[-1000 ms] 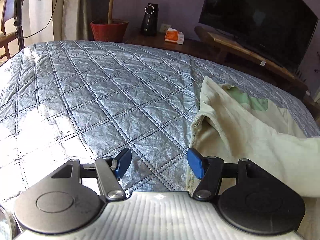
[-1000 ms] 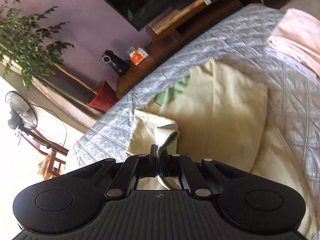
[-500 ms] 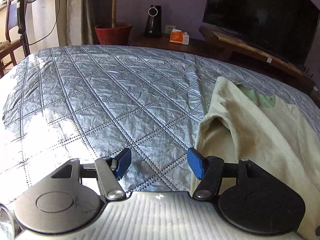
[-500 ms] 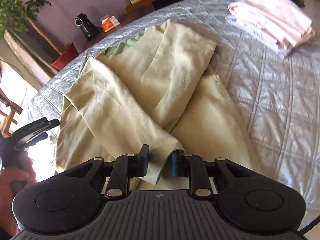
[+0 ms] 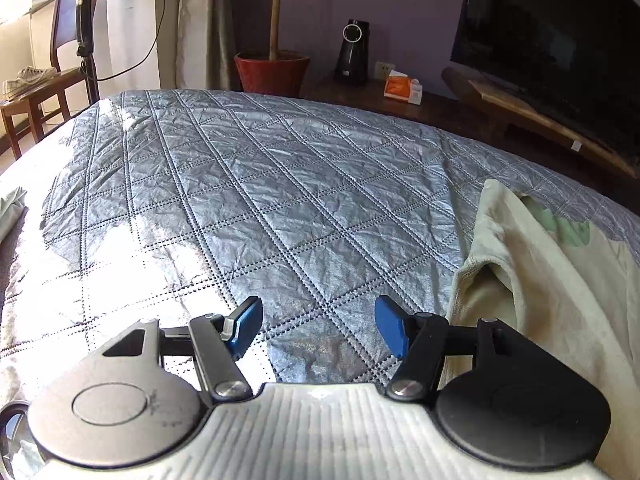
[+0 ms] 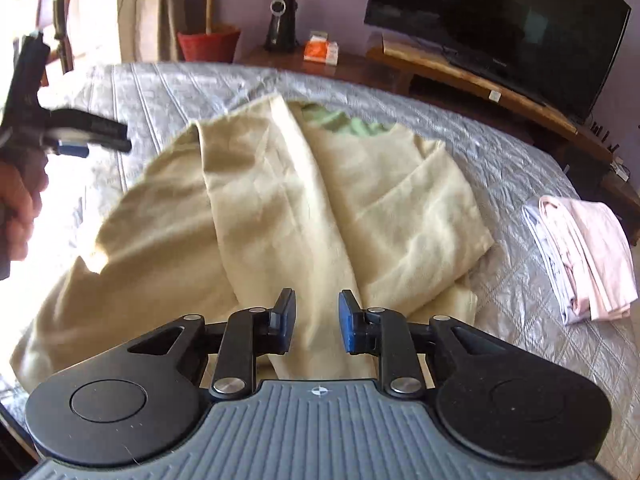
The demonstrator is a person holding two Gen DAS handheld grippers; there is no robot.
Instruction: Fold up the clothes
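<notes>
Quilted grey bedspread (image 5: 248, 216) covers the bed, its crinkled, slightly shiny fabric stitched in a diamond grid, with a dark television (image 6: 496, 20) on a wooden stand beyond the far edge. On it lies the cream garment (image 6: 280, 216), a soft matte knit with a green lining (image 6: 352, 126) showing at its far end.

Both side panels are folded inward over the middle, so the piece forms a long band whose axis runs straight ahead from the right gripper (image 6: 317, 326) toward the green end. Its near end sits directly beneath and between that gripper's parted blue pads, which hold nothing.

The left gripper (image 5: 318, 330) is also spread wide and empty, poised over bare quilt. From it the garment (image 5: 552, 288) lies off to the right side, a hemmed edge just beside its right finger, not between the pads.

So the right gripper is the nearer one for the next grasp, probably the near hem for folding toward the far end; the left would have to shift rightward to take the matching corner.

A folded pink stack (image 6: 584, 256) rests well off to the right of the right gripper.
</notes>
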